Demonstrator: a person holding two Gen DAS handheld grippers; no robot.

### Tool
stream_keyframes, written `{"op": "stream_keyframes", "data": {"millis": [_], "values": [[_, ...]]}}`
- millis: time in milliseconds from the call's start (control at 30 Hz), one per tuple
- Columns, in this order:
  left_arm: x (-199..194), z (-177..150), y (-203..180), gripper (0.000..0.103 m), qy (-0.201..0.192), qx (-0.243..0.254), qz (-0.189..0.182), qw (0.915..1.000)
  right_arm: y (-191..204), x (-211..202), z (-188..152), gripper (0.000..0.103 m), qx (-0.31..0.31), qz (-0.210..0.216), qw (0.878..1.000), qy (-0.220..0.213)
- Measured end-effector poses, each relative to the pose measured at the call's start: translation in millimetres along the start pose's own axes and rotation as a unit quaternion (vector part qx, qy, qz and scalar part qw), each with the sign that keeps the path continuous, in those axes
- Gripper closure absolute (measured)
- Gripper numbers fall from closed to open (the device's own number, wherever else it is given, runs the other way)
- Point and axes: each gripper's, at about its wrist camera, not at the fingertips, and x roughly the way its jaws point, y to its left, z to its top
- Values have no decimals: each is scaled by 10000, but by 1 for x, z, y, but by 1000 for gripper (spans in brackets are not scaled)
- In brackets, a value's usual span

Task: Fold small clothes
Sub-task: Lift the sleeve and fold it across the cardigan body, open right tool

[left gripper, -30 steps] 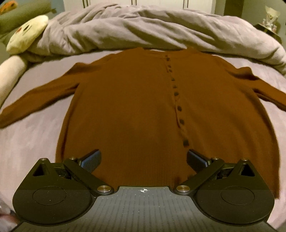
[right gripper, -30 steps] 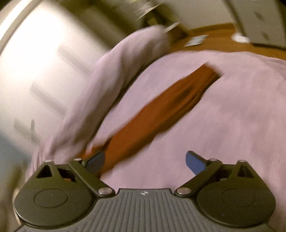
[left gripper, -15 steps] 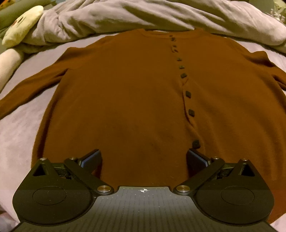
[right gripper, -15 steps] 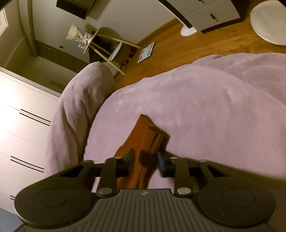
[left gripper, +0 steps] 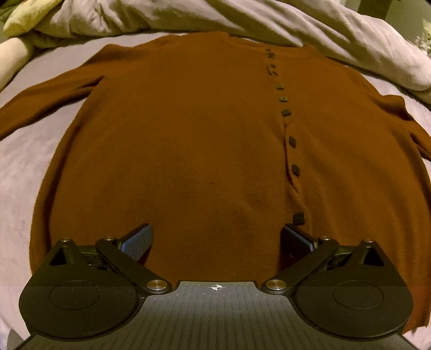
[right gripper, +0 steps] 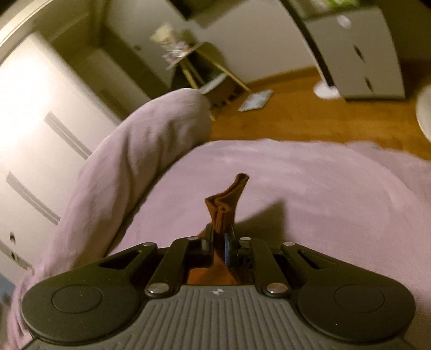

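The right gripper is clamped on the bunched cuff of the brown cardigan, which sticks up past its fingers above the lilac bedspread. The left gripper hangs with jaws wide apart over the cardigan's lower hem, the garment spread flat, buttoned, collar toward the rumpled duvet.

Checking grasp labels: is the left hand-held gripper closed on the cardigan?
No: the left hand-held gripper stands wide open over the brown cardigan, gripping nothing.
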Motion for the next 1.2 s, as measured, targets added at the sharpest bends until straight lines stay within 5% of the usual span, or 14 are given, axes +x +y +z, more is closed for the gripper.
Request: {"op": "stream_keyframes", "data": {"millis": [233,367,700,833,967,1067,1167,1200], "values": [[-25,8,23,0,-418,-350,7,9985,78,-12,-28,97,-1062,571,9927,-18],[-36,17,43,0,-604,-530,155,9966,131,-16,-68,97,-1810,977,9785,137],[-33,28,80,0,-731,-1047,722,9892,256,-18,-218,97,-3537,1748,9162,706],[-27,29,85,0,-735,-1058,850,9880,279,-26,-273,97,-3980,2044,8889,984],[-29,34,81,0,-768,-1040,808,9883,276,-5,-309,91,-4201,1826,8738,1631],[-32,41,69,0,-839,-910,558,9907,271,-17,-302,81,-4157,1997,8723,1624],[-32,51,47,0,-837,-737,194,9936,250,-38,-278,52,-3790,2033,8912,1444],[-32,54,37,0,-845,-664,71,9942,244,-42,-271,52,-3774,1926,8965,1298]]}}
